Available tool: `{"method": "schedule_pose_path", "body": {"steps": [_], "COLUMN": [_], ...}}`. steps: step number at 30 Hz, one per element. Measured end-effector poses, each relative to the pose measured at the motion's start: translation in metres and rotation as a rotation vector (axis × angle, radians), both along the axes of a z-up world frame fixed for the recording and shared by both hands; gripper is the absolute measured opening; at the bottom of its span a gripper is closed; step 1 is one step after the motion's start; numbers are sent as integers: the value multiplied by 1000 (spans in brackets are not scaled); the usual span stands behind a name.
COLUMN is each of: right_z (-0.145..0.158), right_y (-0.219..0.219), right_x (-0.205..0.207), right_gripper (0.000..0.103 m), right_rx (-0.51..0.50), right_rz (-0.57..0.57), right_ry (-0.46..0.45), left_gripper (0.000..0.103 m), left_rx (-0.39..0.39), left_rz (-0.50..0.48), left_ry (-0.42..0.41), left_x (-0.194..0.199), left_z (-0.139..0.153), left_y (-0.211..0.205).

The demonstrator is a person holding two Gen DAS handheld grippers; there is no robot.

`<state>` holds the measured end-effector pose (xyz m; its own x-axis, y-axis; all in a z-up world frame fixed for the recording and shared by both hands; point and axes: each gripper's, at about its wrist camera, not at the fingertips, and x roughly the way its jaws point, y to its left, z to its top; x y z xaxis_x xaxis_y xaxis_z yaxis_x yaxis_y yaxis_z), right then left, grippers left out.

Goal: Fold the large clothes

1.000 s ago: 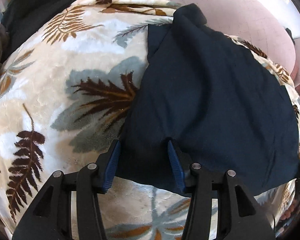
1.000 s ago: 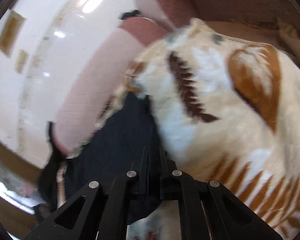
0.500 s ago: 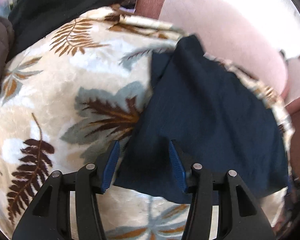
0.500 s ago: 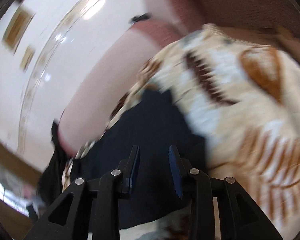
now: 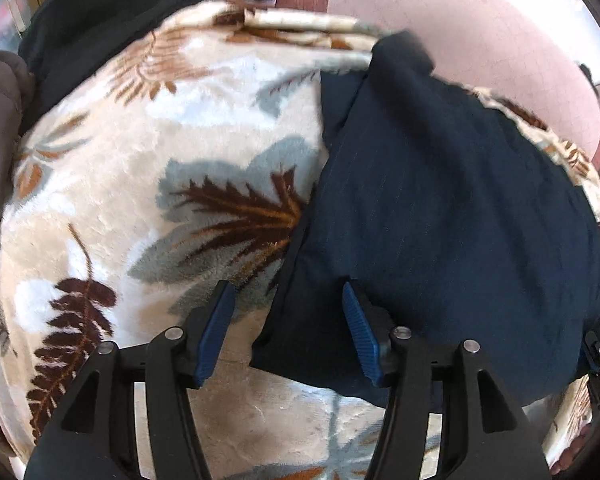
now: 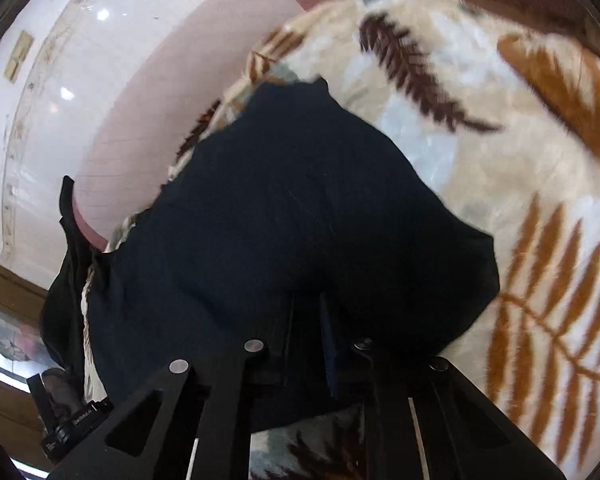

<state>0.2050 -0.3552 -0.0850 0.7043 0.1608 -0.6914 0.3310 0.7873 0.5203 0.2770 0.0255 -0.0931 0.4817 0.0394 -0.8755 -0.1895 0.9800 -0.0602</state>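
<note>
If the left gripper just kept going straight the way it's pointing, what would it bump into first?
Most likely the near left edge of the dark navy garment, which lies between the left gripper's open jaws, with the leaf-print blanket under it. Depth is hard to judge.

A dark navy garment lies on a cream blanket patterned with brown, rust and grey-blue fern leaves.

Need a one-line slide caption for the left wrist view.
Left gripper open over the near edge of a folded navy garment on a leaf-print blanket.
</note>
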Motion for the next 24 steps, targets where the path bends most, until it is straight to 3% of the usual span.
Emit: {"method": "schedule_pose_path", "body": {"steps": [2,4,6,8,10,15,24], "right_z": [13,19,18,6,-2,-7,-14], "right_y": [13,26,41,48,54,74,84], "right_x": [-3,-1,6,15,20,24,26], "right_gripper": [41,54,57,65,65,75,88], "right_rx": [-79,-146,-227,-270,-322,-452,-513], "right_rz": [20,51,85,110,126,165,174], "right_ry": [-14,-14,13,78,108,117,117], "left_gripper": [55,58,66,66,66,68,73], "left_rx": [-12,13,71,111,134,123,129], "left_rz": [-31,-77,-102,-112,-114,-105,-96], "left_ry": [-57,-104,-110,-75,-27,-14,-10], "left_x": [-6,-11,-11,-6,2,4,5], "left_z": [14,22,17,5,-8,-10,-14], "left_y": [-9,-22,-35,-41,-43,-41,-40]}}
